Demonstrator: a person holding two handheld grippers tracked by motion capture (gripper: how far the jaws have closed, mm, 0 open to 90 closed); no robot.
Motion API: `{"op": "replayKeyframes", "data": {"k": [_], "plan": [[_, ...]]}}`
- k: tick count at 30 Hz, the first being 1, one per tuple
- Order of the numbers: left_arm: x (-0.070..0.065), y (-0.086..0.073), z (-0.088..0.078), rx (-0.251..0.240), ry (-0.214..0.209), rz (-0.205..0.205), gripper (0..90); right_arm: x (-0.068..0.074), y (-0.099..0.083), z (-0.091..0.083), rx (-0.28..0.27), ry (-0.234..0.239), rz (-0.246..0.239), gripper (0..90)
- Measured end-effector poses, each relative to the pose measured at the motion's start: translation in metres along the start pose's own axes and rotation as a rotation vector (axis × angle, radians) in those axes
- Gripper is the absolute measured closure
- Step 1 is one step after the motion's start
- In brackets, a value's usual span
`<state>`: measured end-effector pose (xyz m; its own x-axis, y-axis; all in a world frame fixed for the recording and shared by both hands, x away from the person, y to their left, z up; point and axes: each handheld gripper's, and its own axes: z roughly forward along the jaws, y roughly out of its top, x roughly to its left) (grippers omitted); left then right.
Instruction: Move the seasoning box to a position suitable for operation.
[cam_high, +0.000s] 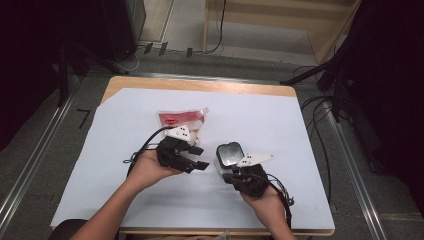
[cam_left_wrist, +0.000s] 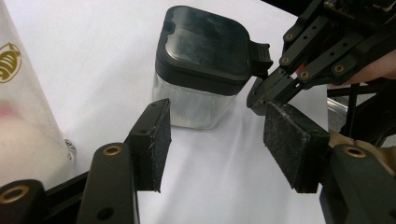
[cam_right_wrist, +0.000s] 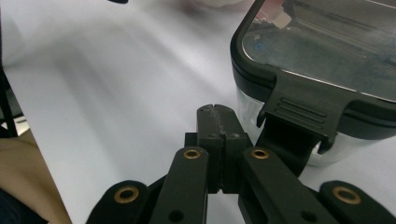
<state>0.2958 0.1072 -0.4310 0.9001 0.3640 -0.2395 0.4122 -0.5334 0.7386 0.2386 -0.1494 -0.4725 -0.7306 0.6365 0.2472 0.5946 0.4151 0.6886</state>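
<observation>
At the centre of the high view, on the white sheet (cam_high: 260, 115) covering the tabletop (cam_high: 200, 84), a clear container (cam_high: 226, 162) with a black hinged lid (cam_high: 229, 153) stands upright, just right of the frame's middle; the right gripper (cam_high: 235, 172) sits directly below it in the frame, held by the right hand (cam_high: 262, 197); in the right gripper view its fingers (cam_right_wrist: 217, 122) are clenched together with nothing between them, their tips just beside the lid's latch tab (cam_right_wrist: 306, 109) at the right of the frame, contact not determinable; the left gripper (cam_high: 197, 157) lies left of the container in the high view, held by the left hand (cam_high: 147, 170); in the left gripper view its fingers (cam_left_wrist: 156, 140) stand released, apart, with bare white sheet between them and the container (cam_left_wrist: 201, 105) beyond in the upper centre of the frame, not touched; a red-and-clear pouch (cam_high: 181, 120) lies above the left gripper in the high view, and its edge shows at the left margin of the left gripper view (cam_left_wrist: 21, 116).
</observation>
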Motion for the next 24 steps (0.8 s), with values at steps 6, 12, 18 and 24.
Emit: {"op": "replayKeyframes", "data": {"k": [6,12,18,24], "plan": [[0.0,-0.001,0.0,0.007,0.007,-0.004,42.6,-0.004,-0.002,-0.002,0.01,0.008,0.013,90.0],[0.0,0.0,0.0,-0.004,0.014,-0.003,42.9,-0.013,-0.004,-0.008,0.018,-0.002,0.038,90.0],[-0.001,-0.001,0.001,0.002,0.011,0.0,42.9,-0.027,-0.005,-0.018,0.023,-0.007,0.07,90.0],[-0.002,-0.001,0.004,0.003,0.01,0.006,42.8,-0.04,-0.008,-0.029,0.017,-0.049,0.098,90.0]]}}
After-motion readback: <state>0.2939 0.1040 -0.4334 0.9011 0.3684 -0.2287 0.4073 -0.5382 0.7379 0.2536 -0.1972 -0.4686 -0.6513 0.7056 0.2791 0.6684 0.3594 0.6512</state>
